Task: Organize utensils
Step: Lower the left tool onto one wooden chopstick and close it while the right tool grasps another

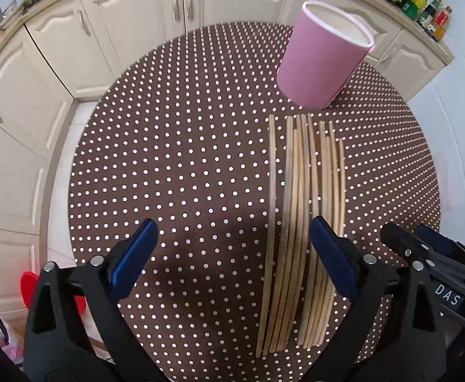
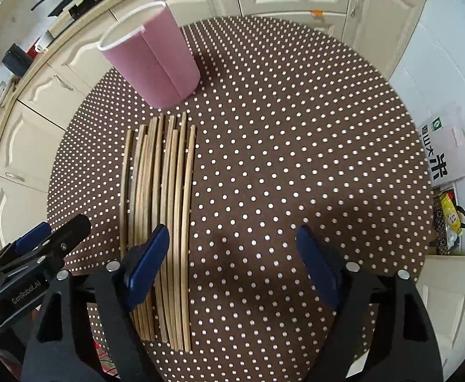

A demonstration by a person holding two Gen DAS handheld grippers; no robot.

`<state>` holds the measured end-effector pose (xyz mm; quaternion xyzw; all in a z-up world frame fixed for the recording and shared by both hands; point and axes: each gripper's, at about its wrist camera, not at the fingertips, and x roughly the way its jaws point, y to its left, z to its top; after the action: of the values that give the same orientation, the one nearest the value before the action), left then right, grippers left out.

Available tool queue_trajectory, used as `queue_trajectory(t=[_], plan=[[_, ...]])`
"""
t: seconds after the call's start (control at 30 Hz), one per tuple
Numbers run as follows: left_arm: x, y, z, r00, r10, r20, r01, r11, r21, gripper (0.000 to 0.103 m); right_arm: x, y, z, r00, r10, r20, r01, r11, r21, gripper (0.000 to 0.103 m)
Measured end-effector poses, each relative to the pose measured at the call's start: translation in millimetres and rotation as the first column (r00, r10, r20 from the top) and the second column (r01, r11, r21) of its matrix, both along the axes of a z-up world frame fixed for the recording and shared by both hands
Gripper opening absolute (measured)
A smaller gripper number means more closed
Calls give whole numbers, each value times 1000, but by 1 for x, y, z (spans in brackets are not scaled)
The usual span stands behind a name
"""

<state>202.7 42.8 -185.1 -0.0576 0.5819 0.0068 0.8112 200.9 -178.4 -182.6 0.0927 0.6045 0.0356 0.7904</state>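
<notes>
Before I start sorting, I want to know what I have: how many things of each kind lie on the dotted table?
Wooden chopsticks: about 10 (they lie side by side, packed tight, so the exact count is unsure)
Pink cup: 1
Total: about 11

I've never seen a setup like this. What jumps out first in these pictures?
A pink cup stands upright at the far side of a round table covered in brown cloth with white dots. Just before it lies a row of wooden chopsticks, side by side. Two open grippers with blue pads hang over the near end of the sticks: the left gripper and the right gripper.
</notes>
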Motion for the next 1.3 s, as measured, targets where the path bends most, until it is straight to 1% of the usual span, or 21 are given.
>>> queue_trajectory(t=[0.13, 0.23, 0.33, 0.4, 0.47, 0.57, 0.8, 0.9, 1.03, 1.1, 1.13, 1.17, 1.2, 1.27, 1.3], plan=[[9, 2, -13, 999, -1, -41, 0, 1000, -24, 88, 9, 3, -10, 999, 0, -38, 0, 1000, -2, 73], [15, 1, -22, 998, -13, -66, 12, 1000, -22, 85, 15, 7, -15, 998, 11, -56, -13, 1000, -24, 72], [21, 1, -29, 996, -21, -91, 18, 999, -33, 78, 17, 13, -19, 997, 26, -67, -27, 999, -21, 70], [26, 1, -34, 994, -21, -110, 17, 999, -40, 74, 19, 18, -22, 996, 39, -78, -43, 998, -45, 69], [29, 0, -39, 991, -23, -130, 18, 999, -38, 69, 23, 24, -28, 995, 43, -90, -47, 998, -50, 66], [33, 0, -40, 991, -18, -131, 13, 999, -40, 69, 22, 34, -37, 994, 45, -97, -53, 996, -78, 65], [46, -8, -39, 991, -27, -133, 24, 999, -23, 69, 29, 56, -46, 992, 77, -96, -85, 993, -84, 64], [54, -10, -40, 990, -25, -138, 24, 1000, -12, 69, 38, 75, -49, 989, 95, -112, -111, 983, -144, 64], [63, -26, -45, 987, -35, -159, 43, 998, 50, 69, 43, 89, -58, 989, 86, -124, -107, 979, -174, 63], [67, -34, -47, 986, -26, -166, 39, 997, 71, 69, 44, 94, -61, 988, 86, -125, -107, 978, -177, 58], [69, -36, -46, 986, -21, -167, 35, 996, 78, 69, 45, 95, -60, 989, 85, -123, -107, 978, -179, 53], [71, -38, -46, 986, -20, -165, 33, 996, 78, 67, 47, 95, -60, 989, 90, -117, -110, 978, -179, 45], [72, -39, -45, 987, -23, -158, 35, 997, 71, 62, 51, 92, -60, 989, 92, -114, -112, 978, -178, 40], [75, -45, -40, 991, -41, -124, 51, 996, 77, 23, 55, 88, -51, 991, 86, -105, -103, 980, -169, 22], [78, -47, -39, 991, -55, -122, 64, 995, 72, 20, 58, 86, -51, 992, 75, -101, -90, 982, -163, 19]])
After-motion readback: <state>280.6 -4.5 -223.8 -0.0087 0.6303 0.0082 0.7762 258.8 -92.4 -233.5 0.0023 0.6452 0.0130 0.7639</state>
